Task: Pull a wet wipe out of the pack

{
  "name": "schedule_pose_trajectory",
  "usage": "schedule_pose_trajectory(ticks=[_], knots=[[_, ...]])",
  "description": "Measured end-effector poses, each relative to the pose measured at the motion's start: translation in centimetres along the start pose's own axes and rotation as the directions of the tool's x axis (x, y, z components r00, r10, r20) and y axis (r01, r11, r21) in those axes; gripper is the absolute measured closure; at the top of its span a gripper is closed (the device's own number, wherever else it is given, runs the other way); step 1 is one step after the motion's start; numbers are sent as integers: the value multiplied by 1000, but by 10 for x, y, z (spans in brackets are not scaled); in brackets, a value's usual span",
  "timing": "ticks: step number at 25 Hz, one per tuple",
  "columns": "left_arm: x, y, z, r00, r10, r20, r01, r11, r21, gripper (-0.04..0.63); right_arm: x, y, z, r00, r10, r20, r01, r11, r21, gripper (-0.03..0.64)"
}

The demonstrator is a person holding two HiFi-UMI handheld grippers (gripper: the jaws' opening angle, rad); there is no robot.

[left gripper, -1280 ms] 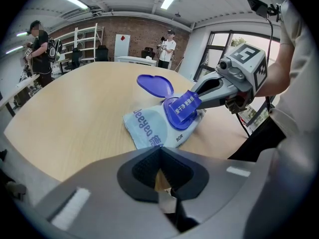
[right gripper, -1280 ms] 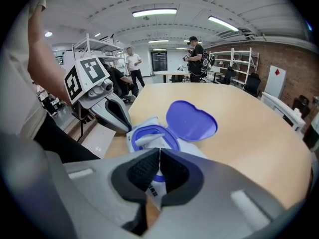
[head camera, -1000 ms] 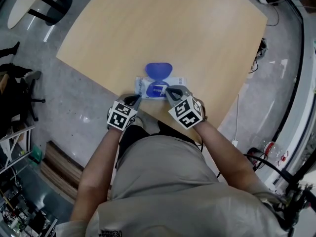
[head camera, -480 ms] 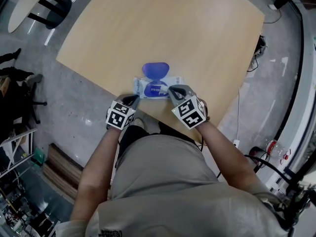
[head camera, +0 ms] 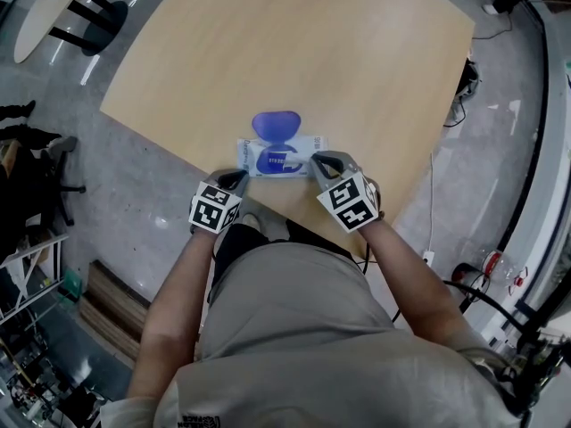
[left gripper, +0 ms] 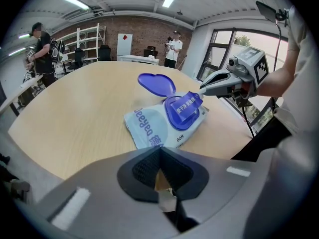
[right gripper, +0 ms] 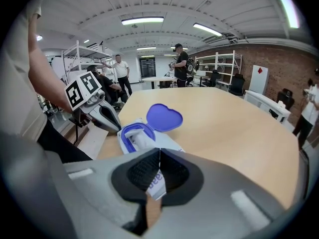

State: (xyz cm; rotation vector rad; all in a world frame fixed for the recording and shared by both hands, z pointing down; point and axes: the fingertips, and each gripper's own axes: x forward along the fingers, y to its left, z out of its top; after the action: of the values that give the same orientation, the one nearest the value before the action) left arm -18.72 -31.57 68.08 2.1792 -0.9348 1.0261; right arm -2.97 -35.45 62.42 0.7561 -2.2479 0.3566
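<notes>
A pale blue wet wipe pack (head camera: 306, 144) lies near the front edge of the wooden table (head camera: 357, 61). Its round blue lid (head camera: 275, 124) is flipped open and lies flat behind it. My right gripper (head camera: 315, 160) is shut on the pack's blue printed seal flap (left gripper: 185, 108) and holds it lifted off the opening. A strip of that flap (right gripper: 156, 183) shows between the right jaws. White wipe material (right gripper: 141, 139) shows inside the opening. My left gripper (head camera: 241, 177) is shut at the pack's near left corner, with nothing visible between its jaws.
The table edge runs just under both grippers, with grey floor beyond. A second table with chairs (head camera: 89, 7) stands at the top left. Cables (head camera: 468, 83) lie on the floor at the right. Several people (right gripper: 180, 63) and shelves stand far back in the room.
My right gripper has drawn to the right, away from the opening, with the seal flap in its jaws. The left gripper has stayed by the pack's corner.
</notes>
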Motion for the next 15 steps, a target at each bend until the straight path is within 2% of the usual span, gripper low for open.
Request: schedule_pose_trajectory(ticks=[15], knots=[[-3,-2,0,1000,10,-3,-10,1000,1,589,-17,-20,-12,998,-63,12,62,997,39,615]])
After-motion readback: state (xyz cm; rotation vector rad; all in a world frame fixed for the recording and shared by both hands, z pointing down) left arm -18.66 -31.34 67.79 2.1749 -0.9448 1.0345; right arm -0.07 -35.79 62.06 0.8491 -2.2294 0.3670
